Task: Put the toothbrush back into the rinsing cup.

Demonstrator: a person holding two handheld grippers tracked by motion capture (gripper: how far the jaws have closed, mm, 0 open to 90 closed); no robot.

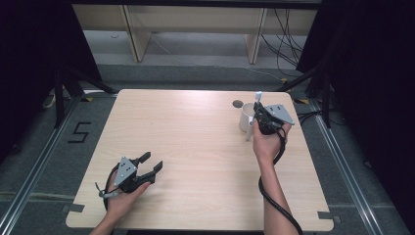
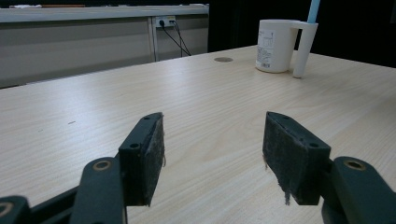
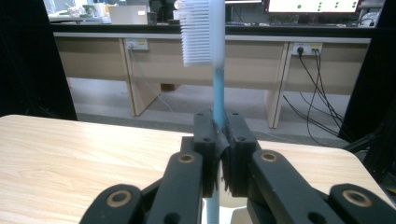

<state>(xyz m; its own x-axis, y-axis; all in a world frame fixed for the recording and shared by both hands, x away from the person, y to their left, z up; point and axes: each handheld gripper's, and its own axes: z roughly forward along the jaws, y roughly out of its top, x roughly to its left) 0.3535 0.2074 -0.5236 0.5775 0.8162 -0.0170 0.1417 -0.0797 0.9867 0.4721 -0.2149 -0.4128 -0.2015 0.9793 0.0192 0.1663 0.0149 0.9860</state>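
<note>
Right gripper view: the right tool [image 3: 217, 154] clamps a toothbrush [image 3: 217, 93] upright — above the white mug [image 1: 246, 117]; the left tool [image 1: 149, 164] stands wide, empty, on the table [image 1: 195, 132].

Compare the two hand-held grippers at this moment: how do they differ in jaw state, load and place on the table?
The left hand-held gripper has its jaws spread with nothing between them; the right hand-held gripper is shut on a blue-handled toothbrush, bristles up. The left one sits low near the table's front left edge, far from the white mug; the right one is at the far right, directly over the mug. Both have black jaws and are held in a hand.
</note>
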